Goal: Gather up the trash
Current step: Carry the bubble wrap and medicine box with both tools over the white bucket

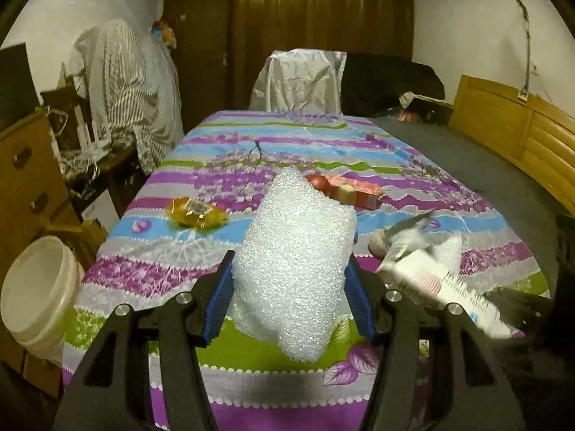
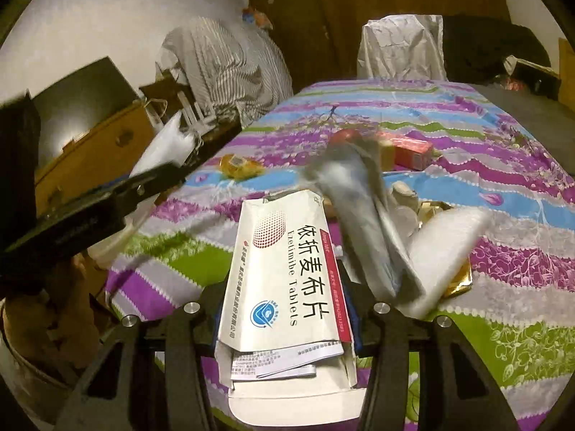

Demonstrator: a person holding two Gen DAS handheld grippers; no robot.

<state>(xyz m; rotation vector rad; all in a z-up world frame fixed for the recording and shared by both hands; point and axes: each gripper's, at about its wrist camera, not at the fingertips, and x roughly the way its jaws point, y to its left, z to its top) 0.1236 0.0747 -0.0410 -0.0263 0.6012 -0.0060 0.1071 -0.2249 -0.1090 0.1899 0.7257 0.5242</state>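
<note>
My left gripper (image 1: 289, 262) is shut on a crumpled piece of white bubble wrap (image 1: 294, 262) and holds it above the striped floral tablecloth (image 1: 179, 262). My right gripper (image 2: 284, 283) is shut on an open white tablet box (image 2: 284, 269) with a leaflet sticking out; a blurred grey wrapper (image 2: 363, 222) hangs beside it. The box also shows at the right of the left wrist view (image 1: 438, 283). On the cloth lie a yellow wrapper (image 1: 197, 212), a red carton (image 1: 355, 190) and a white foam piece (image 2: 442, 244).
A white bucket (image 1: 39, 287) stands at the table's left edge, beside a wooden dresser (image 1: 25, 179). A covered chair (image 1: 298, 79) stands at the far end. A wooden headboard (image 1: 517, 133) is at the right. A gold wrapper (image 2: 458, 283) lies under the foam.
</note>
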